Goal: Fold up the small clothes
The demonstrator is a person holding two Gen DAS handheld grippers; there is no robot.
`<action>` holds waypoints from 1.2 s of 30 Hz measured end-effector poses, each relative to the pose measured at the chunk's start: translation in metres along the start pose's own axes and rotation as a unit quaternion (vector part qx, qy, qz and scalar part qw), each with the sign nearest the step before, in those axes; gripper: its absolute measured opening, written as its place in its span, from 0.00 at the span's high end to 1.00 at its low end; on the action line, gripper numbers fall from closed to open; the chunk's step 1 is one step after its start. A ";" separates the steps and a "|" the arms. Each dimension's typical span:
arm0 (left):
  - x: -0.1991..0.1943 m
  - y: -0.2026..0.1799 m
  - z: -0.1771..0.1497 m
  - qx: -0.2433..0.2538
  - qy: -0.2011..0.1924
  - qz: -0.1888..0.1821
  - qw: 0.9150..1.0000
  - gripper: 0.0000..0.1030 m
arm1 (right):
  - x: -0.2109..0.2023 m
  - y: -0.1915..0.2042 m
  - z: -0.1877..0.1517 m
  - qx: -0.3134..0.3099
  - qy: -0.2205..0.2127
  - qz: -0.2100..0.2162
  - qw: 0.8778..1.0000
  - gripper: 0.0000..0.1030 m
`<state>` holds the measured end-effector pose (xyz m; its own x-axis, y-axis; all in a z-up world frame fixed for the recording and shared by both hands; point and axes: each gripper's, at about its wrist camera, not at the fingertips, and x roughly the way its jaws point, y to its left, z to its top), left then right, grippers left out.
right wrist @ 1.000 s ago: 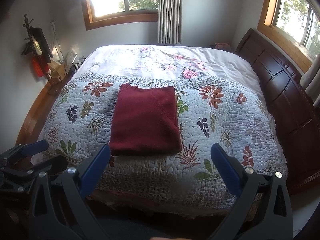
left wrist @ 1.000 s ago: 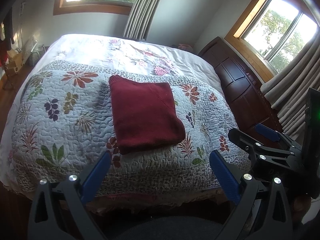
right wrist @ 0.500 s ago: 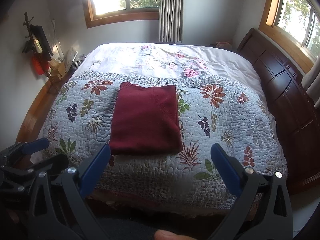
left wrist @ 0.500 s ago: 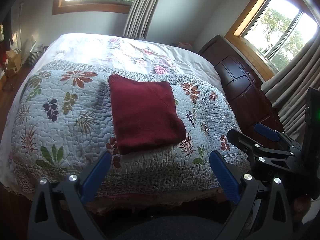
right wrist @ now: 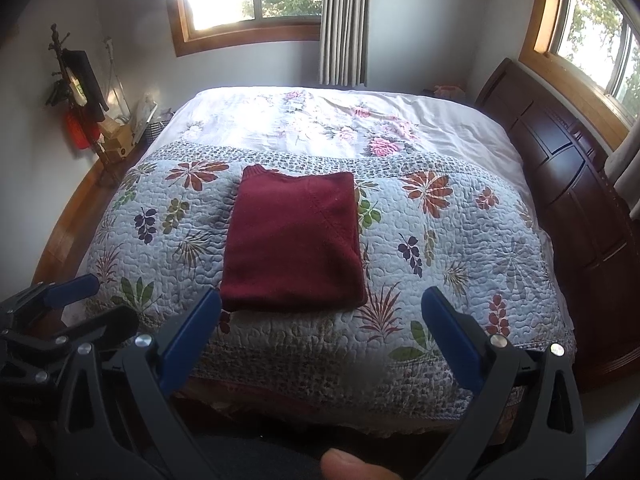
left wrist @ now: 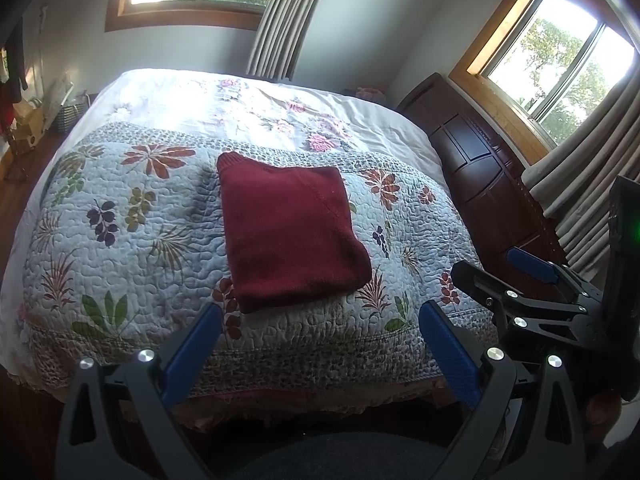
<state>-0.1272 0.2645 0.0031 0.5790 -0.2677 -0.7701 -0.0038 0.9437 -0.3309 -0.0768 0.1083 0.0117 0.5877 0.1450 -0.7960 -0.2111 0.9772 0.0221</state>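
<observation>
A dark red garment (left wrist: 290, 232), folded into a neat rectangle, lies flat on a floral quilt (left wrist: 132, 240) near the foot of a bed (right wrist: 440, 120), roughly centred across its width. Both tools are held back from the bed's near edge, touching nothing. The left tool (left wrist: 320, 344) has its blue-padded fingers (left wrist: 192, 348) spread wide and empty; the right tool (right wrist: 322, 334) is likewise spread wide and empty, and appears at the right edge of the left wrist view. Beyond the quilt, a white sheet (right wrist: 320, 120) printed with pink flowers covers the head end of the bed. A dark wooden headboard (right wrist: 568, 200) stands along the bed's right side, under a wood-framed window (left wrist: 560, 64) with grey curtains (right wrist: 344, 20). On the floor to the left sits a small wire basket (left wrist: 70, 114); its contents are too small to make out. A fingertip (right wrist: 348, 466) shows at the bottom of the right wrist view.
</observation>
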 end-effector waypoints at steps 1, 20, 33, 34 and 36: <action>0.000 0.000 0.000 0.000 0.001 0.000 1.000 0.04 | 0.000 0.000 0.000 0.000 0.001 0.000 1.000 0.03; -0.002 0.003 -0.004 -0.001 0.003 0.001 1.000 0.04 | 0.000 0.002 -0.006 0.003 0.009 0.004 1.000 0.03; -0.009 0.009 -0.003 -0.008 -0.004 0.010 1.000 0.04 | 0.000 0.008 -0.005 -0.006 0.011 0.008 1.000 0.03; -0.009 0.010 -0.003 -0.008 -0.005 0.010 1.000 0.04 | 0.000 0.009 -0.004 -0.008 0.011 0.007 1.000 0.03; -0.010 0.011 -0.003 -0.010 -0.006 0.011 1.000 0.04 | 0.001 0.011 -0.003 -0.011 0.012 0.007 1.000 0.03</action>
<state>-0.1354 0.2776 0.0059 0.5886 -0.2446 -0.7705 -0.0328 0.9451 -0.3251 -0.0809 0.1184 0.0096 0.5663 0.1547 -0.8096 -0.2370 0.9713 0.0198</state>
